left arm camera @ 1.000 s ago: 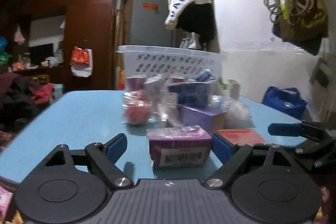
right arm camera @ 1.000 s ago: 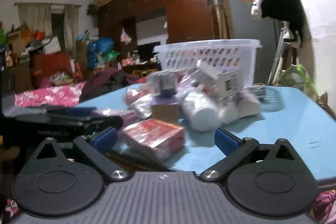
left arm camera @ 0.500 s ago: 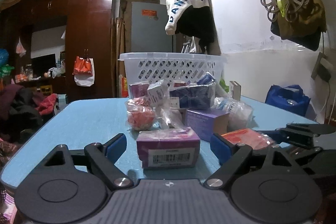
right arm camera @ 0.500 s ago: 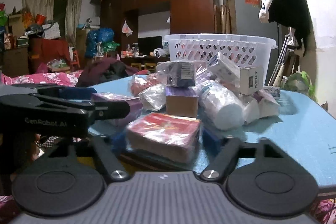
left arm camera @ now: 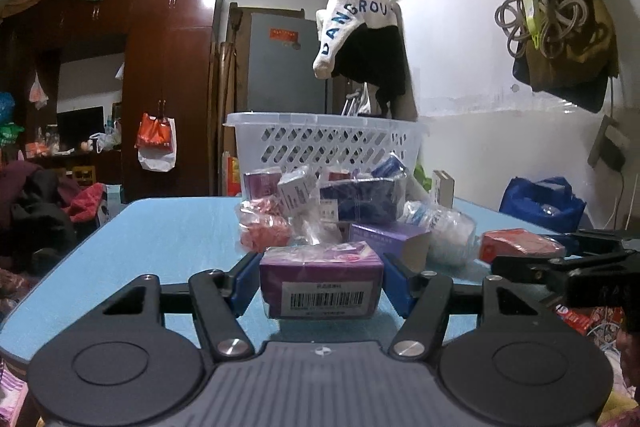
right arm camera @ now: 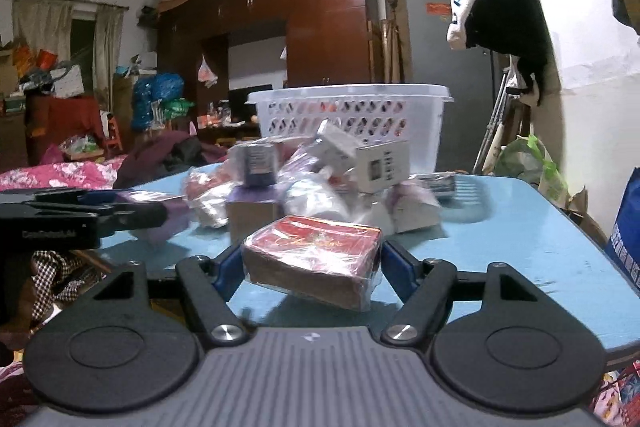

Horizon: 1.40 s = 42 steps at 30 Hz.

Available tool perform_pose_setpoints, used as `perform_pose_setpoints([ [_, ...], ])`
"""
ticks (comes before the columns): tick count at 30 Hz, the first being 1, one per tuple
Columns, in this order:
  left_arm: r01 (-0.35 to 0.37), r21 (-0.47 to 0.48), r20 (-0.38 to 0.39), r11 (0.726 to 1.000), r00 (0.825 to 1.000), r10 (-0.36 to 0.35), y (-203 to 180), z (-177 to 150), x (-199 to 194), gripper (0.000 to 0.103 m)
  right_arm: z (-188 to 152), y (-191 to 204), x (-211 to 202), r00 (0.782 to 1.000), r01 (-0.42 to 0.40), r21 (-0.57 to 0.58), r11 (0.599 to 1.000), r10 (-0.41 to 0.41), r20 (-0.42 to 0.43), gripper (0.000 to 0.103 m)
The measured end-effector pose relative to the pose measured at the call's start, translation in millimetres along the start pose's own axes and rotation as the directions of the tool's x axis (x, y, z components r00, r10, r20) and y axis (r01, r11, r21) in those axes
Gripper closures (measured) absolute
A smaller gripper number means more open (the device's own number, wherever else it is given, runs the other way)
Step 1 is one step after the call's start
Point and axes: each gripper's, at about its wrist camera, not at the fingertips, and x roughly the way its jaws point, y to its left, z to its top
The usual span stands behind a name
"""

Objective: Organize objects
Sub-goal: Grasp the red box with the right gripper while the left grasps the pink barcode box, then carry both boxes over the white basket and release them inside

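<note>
— Well, both grippers have closed in the last second. The left gripper point(left arm camera: 320, 281) was spread wide around the purple cellophane-wrapped box with the barcode label point(left arm camera: 319, 281); now its blue pads press on both sides of it.

— And the other one?

— Same story. The right gripper point(right arm camera: 310, 267) is clenched on the flat red plastic-wrapped packet point(right arm camera: 314, 259), which sits tilted, its near edge looking lifted off the pale blue tabletop point(right arm camera: 520, 247).

— Is the purple one off the table too?

— Can't tell from here; it looks level and low, at the near edge.

— So what does that mean?

— I'd say the grasping is done on both sides and the carrying comes next. The white perforated plastic basket point(left arm camera: 324, 143) stands at the far end, behind the heap of small boxes and bagged items point(left arm camera: 340, 203), so each hand would need to rise over that pile.

— Risk?

— The slick wrap could slip on the red packet.
</note>
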Motion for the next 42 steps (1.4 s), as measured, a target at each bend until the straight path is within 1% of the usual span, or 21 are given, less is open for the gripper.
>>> perform_pose_setpoints([
  [4, 0.005, -0.019, 0.015, 1.000, 1.000, -0.005, 5.6, 5.3, -1.6, 0.036, 5.8, -19.1, -6.8, 1.000, -0.017, 0.050, 0.999, 0.015, 0.022, 0.028],
  [7, 0.023, -0.040, 0.029, 0.999, 0.999, -0.022, 10.5, 16.9, 0.1, 0.036, 17.9, -33.3, -9.5, 0.999, -0.025, 0.068, 0.997, 0.023, 0.043, 0.029],
  [9, 0.047, -0.047, 0.057, 0.998, 0.997, -0.044, 14.6, 36.3, 3.4, 0.036, 36.7, -42.7, -5.6, 0.997, -0.036, 0.050, 0.998, 0.033, 0.063, 0.029],
  [12, 0.079, -0.023, 0.118, 0.997, 0.990, -0.075, 18.9, 86.2, 18.6, 0.036, 84.0, -50.8, 11.5, 0.992, -0.074, 0.017, 0.997, 0.072, 0.103, 0.029],
  [15, 0.111, -0.046, 0.141, 0.993, 0.985, -0.103, 26.3, 150.1, 55.4, 0.036, 143.8, -49.9, 45.1, 0.982, -0.103, -0.056, 0.993, 0.110, 0.150, 0.029],
  [17, 0.111, -0.043, 0.131, 0.993, 0.986, -0.105, 27.2, 186.2, 88.2, 0.036, 180.0, -46.0, 77.5, 0.983, -0.081, -0.137, 0.987, 0.102, 0.156, 0.029],
  [18, 0.093, -0.042, 0.118, 0.995, 0.989, -0.087, 27.7, 202.4, 108.3, 0.036, 191.9, -44.5, 95.6, 0.987, -0.069, -0.165, 0.984, 0.091, 0.133, 0.029],
  [19, 0.080, -0.041, 0.084, 0.996, 0.994, -0.077, 28.1, 214.3, 129.4, 0.036, 201.8, -43.6, 114.1, 0.992, -0.054, -0.183, 0.982, 0.073, 0.101, 0.029],
  [21, 0.066, -0.087, 0.013, 0.994, 0.998, -0.065, 33.1, 223.9, 166.8, 0.036, 214.1, -47.3, 150.7, 0.999, -0.028, -0.173, 0.985, 0.034, 0.037, 0.029],
  [23, 0.045, -0.118, -0.048, 0.992, 0.998, -0.051, 36.6, 220.9, 196.2, 0.036, 215.0, -53.5, 174.3, 0.999, -0.046, -0.146, 0.988, 0.046, -0.007, 0.029],
  [25, 0.018, -0.122, -0.069, 0.992, 0.997, -0.026, 38.4, 215.1, 214.1, 0.035, 209.9, -55.0, 189.9, 0.999, -0.038, -0.147, 0.988, 0.034, -0.031, 0.028],
  [26, 0.013, -0.131, -0.082, 0.991, 0.996, -0.024, 41.1, 212.1, 222.5, 0.034, 207.6, -54.5, 197.4, 0.998, -0.040, -0.147, 0.988, 0.034, -0.047, 0.026],
  [27, 0.018, -0.154, -0.103, 0.988, 0.994, -0.034, 44.8, 208.4, 228.9, 0.031, 204.8, -53.9, 200.6, 0.997, -0.044, -0.144, 0.989, 0.036, -0.061, 0.015],
  [29, 0.036, -0.205, -0.143, 0.978, 0.988, -0.066, 52.3, 201.8, 235.0, 0.016, 199.1, -53.1, 200.7, 0.997, -0.026, -0.131, 0.991, 0.017, -0.071, 0.000],
  [30, 0.030, -0.195, -0.138, 0.980, 0.989, -0.058, 51.8, 200.1, 230.9, 0.015, 196.3, -53.5, 196.0, 0.998, -0.012, -0.135, 0.991, 0.003, -0.064, 0.000],
  [32, 0.023, -0.145, -0.092, 0.989, 0.995, -0.036, 47.7, 196.2, 208.5, 0.015, 192.2, -56.7, 178.1, 0.999, 0.004, -0.134, 0.991, -0.009, -0.036, 0.000],
  [35, 0.039, -0.104, -0.016, 0.994, 0.999, -0.041, 45.2, 185.6, 163.2, 0.015, 179.4, -65.4, 137.6, 1.000, -0.026, -0.030, 0.999, 0.026, 0.000, 0.000],
  [36, 0.046, -0.101, -0.004, 0.994, 0.999, -0.046, 44.9, 177.4, 147.1, 0.015, 173.4, -68.9, 128.0, 0.999, -0.038, 0.009, 0.999, 0.038, -0.013, 0.000],
  [38, 0.057, -0.095, 0.003, 0.994, 0.998, -0.057, 43.7, 157.6, 119.6, 0.015, 150.8, -68.5, 112.3, 0.996, -0.033, 0.048, 0.998, 0.037, -0.077, 0.000],
  [40, 0.049, -0.085, 0.012, 0.995, 0.999, -0.049, 42.4, 132.6, 93.8, 0.015, 120.0, -61.6, 93.3, 0.993, -0.006, 0.044, 0.999, 0.011, -0.118, 0.000],
  [42, 0.027, -0.094, -0.014, 0.995, 0.999, -0.028, 40.9, 109.9, 78.2, 0.015, 94.2, -53.3, 75.8, 0.993, -0.022, 0.015, 1.000, 0.024, -0.117, 0.000],
])
